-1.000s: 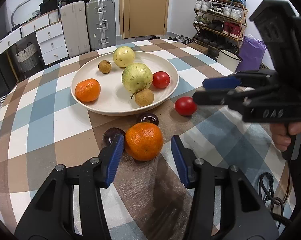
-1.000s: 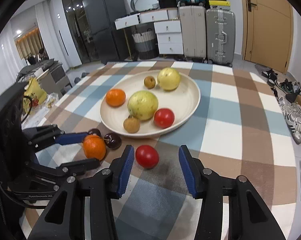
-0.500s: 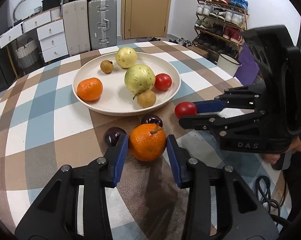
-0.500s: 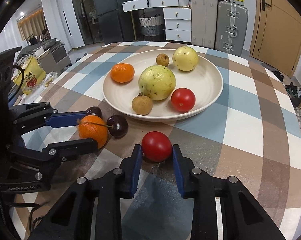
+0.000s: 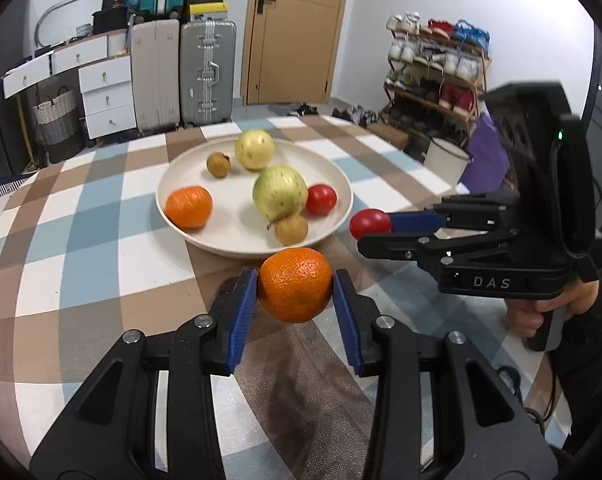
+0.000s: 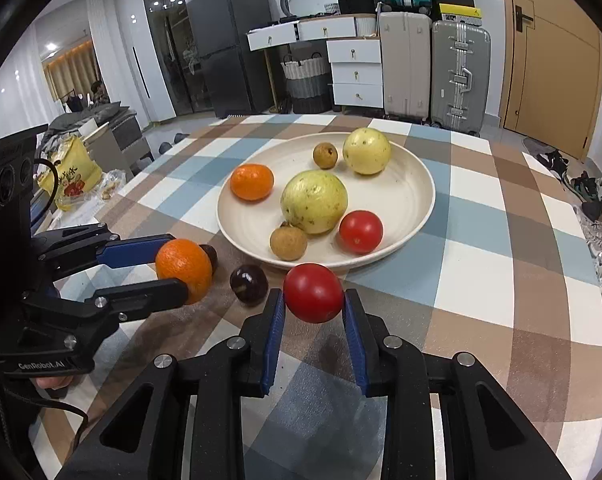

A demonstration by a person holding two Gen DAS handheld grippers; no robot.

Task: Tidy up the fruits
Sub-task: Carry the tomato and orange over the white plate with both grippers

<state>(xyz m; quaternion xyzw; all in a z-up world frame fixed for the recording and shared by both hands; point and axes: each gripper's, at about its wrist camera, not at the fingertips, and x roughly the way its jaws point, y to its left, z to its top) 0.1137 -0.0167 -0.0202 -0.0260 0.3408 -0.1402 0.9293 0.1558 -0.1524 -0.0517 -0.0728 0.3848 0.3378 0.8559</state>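
My left gripper point(image 5: 295, 292) is shut on an orange point(image 5: 295, 285) and holds it above the checked tablecloth, just in front of the white plate point(image 5: 173, 184). My right gripper point(image 6: 313, 306) is shut on a red tomato point(image 6: 313, 298), lifted near the plate's point(image 6: 413, 184) front rim. The plate holds an orange point(image 6: 251, 182), a large green-yellow fruit point(image 6: 314, 202), a yellow fruit point(image 6: 366, 151), a tomato point(image 6: 360, 231) and two small brown fruits. The left gripper and its orange point(image 6: 184, 266) also show in the right wrist view. The right gripper's tomato point(image 5: 370, 224) also shows in the left wrist view.
Two dark plums lie on the cloth by the plate, one point(image 6: 249, 284) in plain view and one point(image 6: 209, 254) half hidden behind the held orange. Suitcases point(image 5: 207, 72), drawers and a shoe rack point(image 5: 437, 68) stand beyond the table.
Both grippers closed on their fruit and lifted them: the left raised the orange off the cloth, the right raised the tomato. Both moved a little toward the plate.
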